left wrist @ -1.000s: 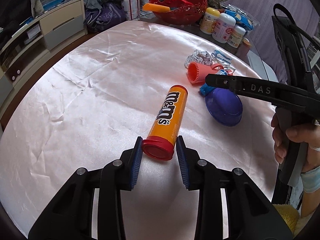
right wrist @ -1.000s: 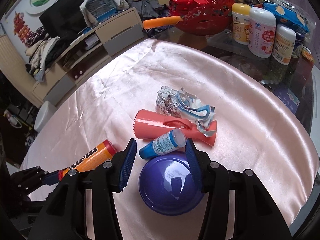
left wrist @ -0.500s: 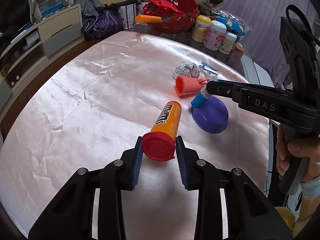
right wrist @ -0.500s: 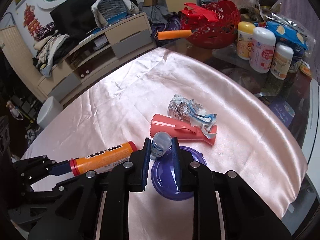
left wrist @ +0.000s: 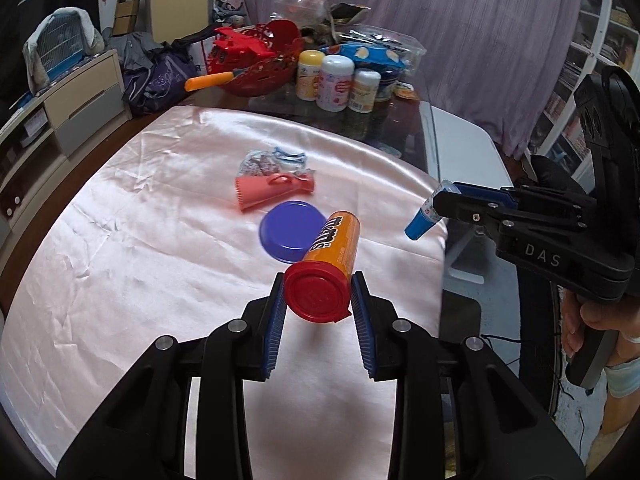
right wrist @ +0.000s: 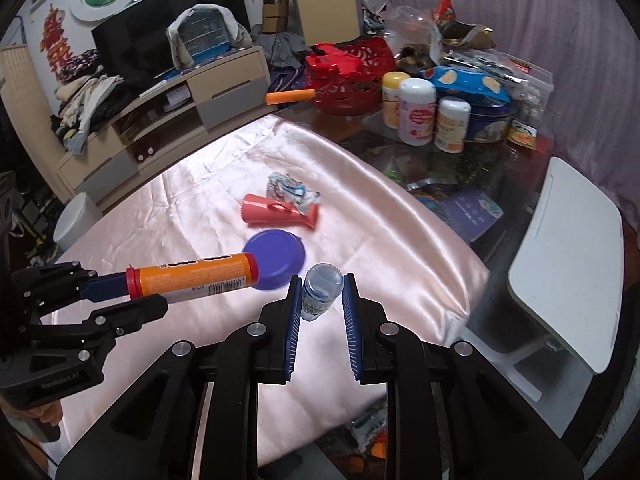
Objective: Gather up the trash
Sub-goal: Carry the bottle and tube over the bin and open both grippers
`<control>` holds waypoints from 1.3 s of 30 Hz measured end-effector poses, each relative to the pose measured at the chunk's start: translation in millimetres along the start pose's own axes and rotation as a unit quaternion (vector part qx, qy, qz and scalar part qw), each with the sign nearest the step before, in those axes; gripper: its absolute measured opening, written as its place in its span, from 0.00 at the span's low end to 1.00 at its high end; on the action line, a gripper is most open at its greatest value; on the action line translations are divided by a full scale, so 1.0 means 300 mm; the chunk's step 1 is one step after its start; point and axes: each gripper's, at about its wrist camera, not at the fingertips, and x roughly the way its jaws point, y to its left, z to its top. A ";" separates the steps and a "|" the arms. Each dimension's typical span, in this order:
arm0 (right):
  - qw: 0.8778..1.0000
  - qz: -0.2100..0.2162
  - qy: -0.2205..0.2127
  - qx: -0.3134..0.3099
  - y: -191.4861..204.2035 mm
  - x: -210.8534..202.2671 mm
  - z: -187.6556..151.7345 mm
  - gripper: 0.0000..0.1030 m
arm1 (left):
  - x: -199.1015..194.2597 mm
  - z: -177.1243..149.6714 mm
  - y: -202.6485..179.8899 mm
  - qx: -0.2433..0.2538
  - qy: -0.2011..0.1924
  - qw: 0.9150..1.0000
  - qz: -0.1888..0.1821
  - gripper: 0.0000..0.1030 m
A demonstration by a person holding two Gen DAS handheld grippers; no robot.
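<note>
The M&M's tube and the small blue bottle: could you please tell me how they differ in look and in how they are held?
The M&M's tube is orange with a red cap; the small blue bottle is blue with a clear cap. The tube is longer and wider than the bottle. The left hand-held gripper clamps the tube at its capped end; the right hand-held gripper clamps the bottle. Both are lifted off the pink cloth.

Even, moderately bright indoor light reaches you from above. The satin cloth (left wrist: pixel 160 248) throws white glare streaks across mid-frame. Your pink funnel (right wrist: pixel 276 214) and purple lid (right wrist: pixel 276 258) smear with motion blur. Fisheye curvature bends straight lines, and black vignetting fills every corner.
</note>
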 end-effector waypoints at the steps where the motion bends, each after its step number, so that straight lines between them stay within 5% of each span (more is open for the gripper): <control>1: 1.000 -0.008 -0.001 0.002 -0.024 -0.028 -0.022 0.21 | -0.002 -0.007 -0.031 0.003 0.000 1.000 -0.007 0.29; 11: 0.998 -0.051 0.018 0.044 -0.212 -0.160 -0.267 0.21 | 0.071 -0.097 -0.297 0.020 0.041 0.997 -0.064 0.30; 19: 0.994 -0.066 0.034 0.078 -0.307 -0.173 -0.415 0.21 | 0.149 -0.166 -0.452 0.047 0.080 0.993 -0.073 0.30; 39: 0.985 -0.045 0.091 0.136 -0.438 -0.015 -0.532 0.23 | 0.448 -0.228 -0.535 0.065 0.197 0.977 -0.059 0.30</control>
